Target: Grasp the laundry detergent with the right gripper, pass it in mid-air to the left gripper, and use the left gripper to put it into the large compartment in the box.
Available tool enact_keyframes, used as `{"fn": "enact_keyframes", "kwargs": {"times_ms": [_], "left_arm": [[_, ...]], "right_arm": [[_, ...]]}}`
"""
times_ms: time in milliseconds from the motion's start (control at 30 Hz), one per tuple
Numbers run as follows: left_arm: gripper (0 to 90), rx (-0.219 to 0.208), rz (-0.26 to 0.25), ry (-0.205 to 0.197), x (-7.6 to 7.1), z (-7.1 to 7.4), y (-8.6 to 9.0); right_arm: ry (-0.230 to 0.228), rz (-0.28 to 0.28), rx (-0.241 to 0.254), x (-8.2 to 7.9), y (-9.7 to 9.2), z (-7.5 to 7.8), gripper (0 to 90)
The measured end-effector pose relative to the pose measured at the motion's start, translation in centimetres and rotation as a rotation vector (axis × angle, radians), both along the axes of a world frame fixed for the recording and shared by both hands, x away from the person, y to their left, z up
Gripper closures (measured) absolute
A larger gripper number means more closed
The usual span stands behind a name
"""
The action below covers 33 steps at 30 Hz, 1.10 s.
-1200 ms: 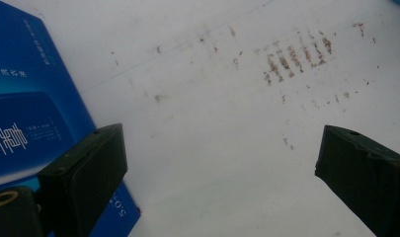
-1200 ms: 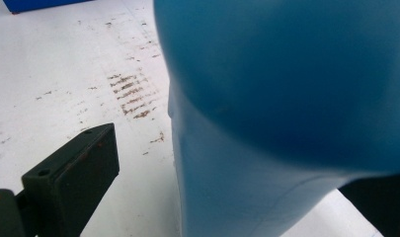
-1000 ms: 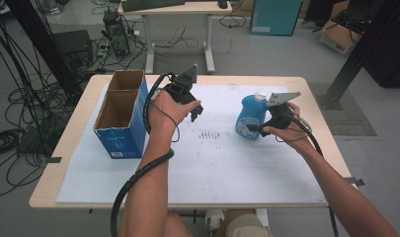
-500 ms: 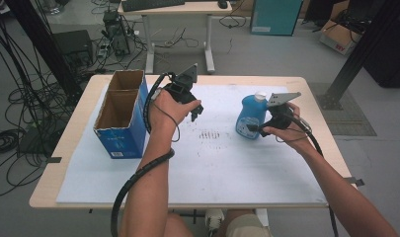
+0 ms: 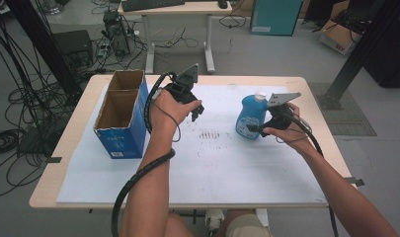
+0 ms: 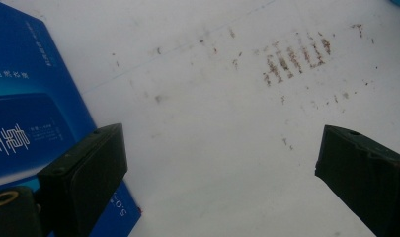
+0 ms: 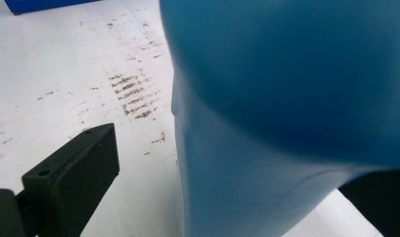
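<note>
High view: almost nothing is shifting since a second ago. The right hand-held gripper (image 5: 249, 129) is still straddling the blue bottle (image 5: 251, 116) near the tabletop's right edge, jaws not visibly pinching; left hand-held gripper (image 5: 196, 111) is hovering spread wide.

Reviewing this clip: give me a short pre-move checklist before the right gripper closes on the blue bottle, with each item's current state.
1. Blue bottle upright on the table: ok.
2. Right gripper jaws apart with the bottle between them: ok.
3. Jaws touching the bottle walls: cannot tell.
4. White cap on the bottle: ok.
5. Left gripper open, holding nothing, apart from the bottle: ok.
6. Cardboard box standing open-topped at the table's left: ok.
</note>
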<state>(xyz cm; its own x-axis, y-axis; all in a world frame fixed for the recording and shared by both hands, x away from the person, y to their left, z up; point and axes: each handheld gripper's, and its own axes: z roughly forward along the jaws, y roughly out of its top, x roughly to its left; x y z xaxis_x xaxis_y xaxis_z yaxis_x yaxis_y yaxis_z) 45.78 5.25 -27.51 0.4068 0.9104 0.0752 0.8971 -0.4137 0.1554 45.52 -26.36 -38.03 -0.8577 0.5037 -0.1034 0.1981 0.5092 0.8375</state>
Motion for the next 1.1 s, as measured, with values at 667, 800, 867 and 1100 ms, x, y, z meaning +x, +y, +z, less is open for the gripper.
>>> {"fn": "enact_keyframes", "kwargs": {"times_ms": [667,800,867,1100], "left_arm": [[5.7,-0.003,0.0,-0.001,-0.17,0.08,0.09],[5.8,0.0,0.002,0.002,-0.14,0.07,0.15],[5.7,0.0,0.0,0.002,-0.13,0.07,0.14],[5.8,-0.002,-0.001,0.001,-0.13,0.07,0.06]], "right_arm": [[-0.005,0.0,-0.014,0.28,-0.1,-0.22,24.9],[-0.004,-0.007,-0.015,0.33,-0.14,-0.33,27.7],[-0.005,0.007,-0.022,0.41,-0.24,-0.37,31.5],[-0.008,0.013,-0.026,0.39,-0.17,-0.43,39.1]]}}
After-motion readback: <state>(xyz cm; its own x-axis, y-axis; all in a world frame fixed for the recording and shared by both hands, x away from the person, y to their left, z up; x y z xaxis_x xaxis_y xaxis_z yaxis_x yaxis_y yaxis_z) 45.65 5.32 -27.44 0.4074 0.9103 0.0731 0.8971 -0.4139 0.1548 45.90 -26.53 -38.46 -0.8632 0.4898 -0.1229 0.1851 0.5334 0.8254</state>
